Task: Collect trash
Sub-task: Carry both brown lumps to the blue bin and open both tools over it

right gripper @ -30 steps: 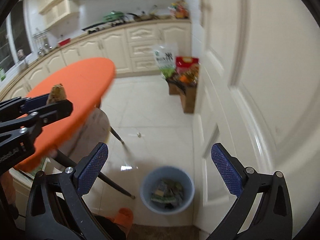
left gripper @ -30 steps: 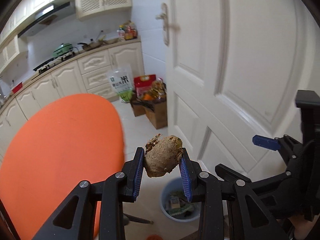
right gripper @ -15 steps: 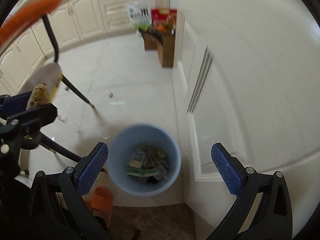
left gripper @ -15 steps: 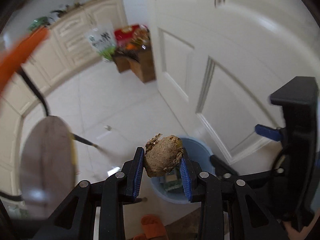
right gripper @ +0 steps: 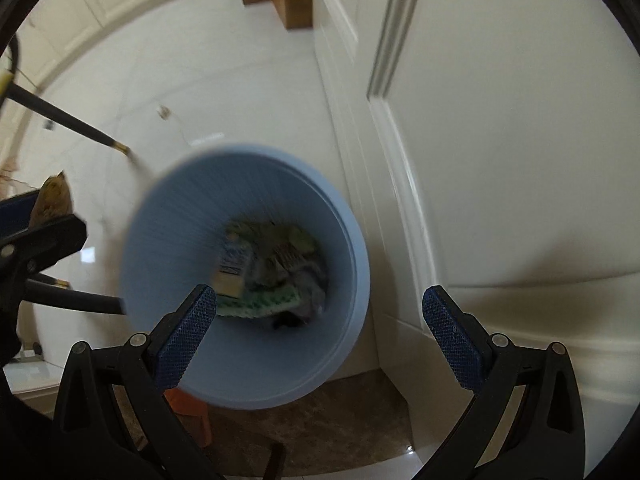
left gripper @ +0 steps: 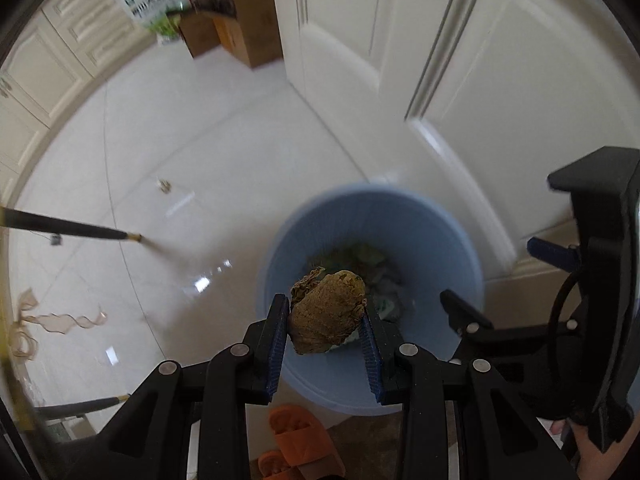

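Kitchen floor (left gripper: 224, 152), pale glossy tile, white panelled door (left gripper: 500, 92) on the right, cream cabinets (left gripper: 52, 64) along the far left. Blue plastic bin (left gripper: 424, 236) stands on the tile just beside the door, and I see mixed wrappers and scraps (right gripper: 272, 268) lying in its bottom.

My left claw (left gripper: 325, 330) points steeply down over the bin, narrow, both blue pads (left gripper: 277, 336) pressed on a brown, rough lump of trash (left gripper: 326, 314) with a dry flaky bit at its top left. I can't tell exactly what it is; it looks like a piece of root or peel. The lump hangs above the bin's near side, clear of the contents.

My right claw (right gripper: 320, 332) points straight down over the bin, spread wide, nothing between its pads; the bin's mouth fills the gap.

Orange slippers (left gripper: 300, 444) sit on a brown mat (right gripper: 320, 428) by the bin's near edge. Black chair legs (left gripper: 72, 230) with brass tips rest on the tile to the left. Cardboard boxes (left gripper: 248, 28) and a printed bag (left gripper: 156, 4) stand at the far end by the door.
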### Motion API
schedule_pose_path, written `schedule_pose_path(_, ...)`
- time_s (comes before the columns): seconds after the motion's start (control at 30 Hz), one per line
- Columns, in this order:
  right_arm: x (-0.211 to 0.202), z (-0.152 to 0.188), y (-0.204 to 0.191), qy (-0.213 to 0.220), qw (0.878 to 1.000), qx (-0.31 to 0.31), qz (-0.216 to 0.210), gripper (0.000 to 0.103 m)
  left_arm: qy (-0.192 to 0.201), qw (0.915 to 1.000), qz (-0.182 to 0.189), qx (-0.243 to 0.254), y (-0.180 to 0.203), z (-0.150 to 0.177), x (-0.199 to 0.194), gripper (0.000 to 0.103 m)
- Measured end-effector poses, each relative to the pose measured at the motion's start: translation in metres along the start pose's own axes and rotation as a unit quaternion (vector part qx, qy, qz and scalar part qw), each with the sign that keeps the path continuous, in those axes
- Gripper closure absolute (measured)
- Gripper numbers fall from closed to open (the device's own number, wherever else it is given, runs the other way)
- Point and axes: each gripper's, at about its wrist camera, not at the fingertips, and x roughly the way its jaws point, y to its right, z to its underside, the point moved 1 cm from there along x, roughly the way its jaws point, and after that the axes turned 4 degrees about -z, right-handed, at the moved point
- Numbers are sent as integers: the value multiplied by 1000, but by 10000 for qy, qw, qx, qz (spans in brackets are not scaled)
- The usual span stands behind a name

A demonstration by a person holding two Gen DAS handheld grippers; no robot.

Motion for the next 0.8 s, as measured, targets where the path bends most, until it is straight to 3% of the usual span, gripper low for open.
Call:
schedule_pose_path(0.23,45,8,8,-311,9989,8,362,0,-369,9992,145,-112,4,-12,63,72)
schedule_pose_path(0.33,57,8,9,-400,9987,9,307,2,-489,9985,220,-108,6,-15,84,72)
schedule_pose_path(0.6,87,14,19,-774,9967,231,99,34,-586,9977,320,-83,16,-18,120,72)
schedule_pose_path(0.67,92,14,22,-834,9961,303,3,47,-589,9976,348,-89,18,-18,124,72)
schedule_pose_path(0.8,96,16,32,-886,9952,403,-33,59,-635,9969,433,-152,21,-22,136,72)
